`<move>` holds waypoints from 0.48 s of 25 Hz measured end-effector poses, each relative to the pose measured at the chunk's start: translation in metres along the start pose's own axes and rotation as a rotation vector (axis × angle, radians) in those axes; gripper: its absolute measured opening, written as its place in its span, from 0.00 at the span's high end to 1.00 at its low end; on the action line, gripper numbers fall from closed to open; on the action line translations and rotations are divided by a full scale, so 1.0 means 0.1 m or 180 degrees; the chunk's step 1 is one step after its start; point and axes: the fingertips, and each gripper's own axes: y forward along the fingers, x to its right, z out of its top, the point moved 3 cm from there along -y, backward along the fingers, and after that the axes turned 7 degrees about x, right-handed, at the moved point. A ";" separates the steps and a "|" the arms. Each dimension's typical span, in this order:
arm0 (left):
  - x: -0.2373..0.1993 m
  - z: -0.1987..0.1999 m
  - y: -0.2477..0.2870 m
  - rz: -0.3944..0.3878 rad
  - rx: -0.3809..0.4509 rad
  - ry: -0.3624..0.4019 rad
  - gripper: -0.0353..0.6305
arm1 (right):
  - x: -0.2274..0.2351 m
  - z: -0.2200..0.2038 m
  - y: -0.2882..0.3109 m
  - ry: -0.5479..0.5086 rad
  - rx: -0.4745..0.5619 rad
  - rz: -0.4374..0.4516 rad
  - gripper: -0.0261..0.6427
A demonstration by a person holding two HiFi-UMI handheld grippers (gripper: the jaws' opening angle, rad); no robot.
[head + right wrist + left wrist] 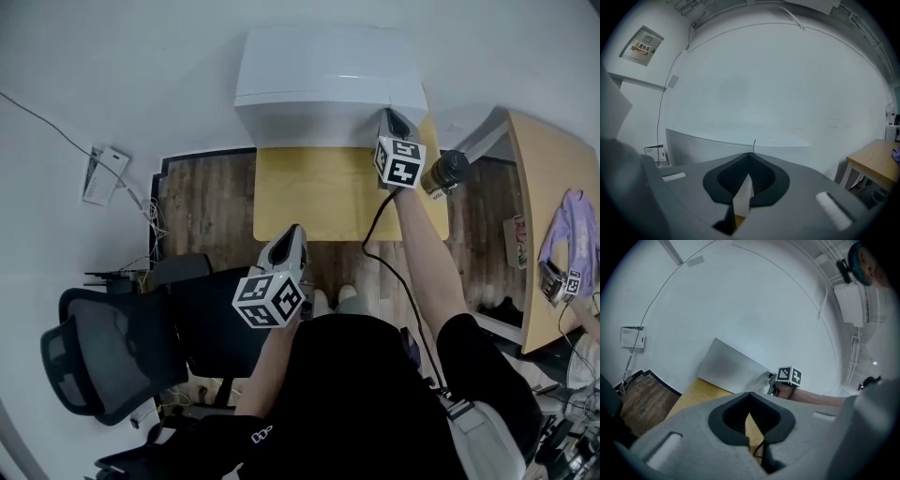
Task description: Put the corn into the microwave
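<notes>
Microwave long axis crosswise, front facing you. Your right gripper, jaws together, at its right front corner; left gripper likewise closed, well short of it.

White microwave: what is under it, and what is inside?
The white box-shaped microwave stands on a pale yellow wooden table. Its top and front panel cover the inside, so its contents cannot be seen.

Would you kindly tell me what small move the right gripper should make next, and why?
Probably open the right gripper and take the edge of the door. The gripper sits shut and empty at the front right corner of the microwave, the door looks closed, and no corn is in view.
</notes>
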 end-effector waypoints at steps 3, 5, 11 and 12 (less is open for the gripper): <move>-0.03 0.00 -0.01 0.0007 0.0000 0.0019 0.94 | -0.01 0.00 -0.01 0.0001 -0.0015 0.0050 0.96; -0.03 -0.01 0.00 -0.0023 -0.0017 0.0062 0.94 | -0.02 0.00 -0.01 -0.0053 -0.0048 0.0110 0.96; 0.07 0.00 0.13 -0.0169 -0.0066 0.0240 0.94 | -0.05 0.14 -0.28 -0.0324 -0.0038 0.0384 0.96; 0.10 0.00 0.15 -0.0197 -0.0062 0.0257 0.94 | -0.06 0.18 -0.43 -0.0298 0.0024 0.0412 0.96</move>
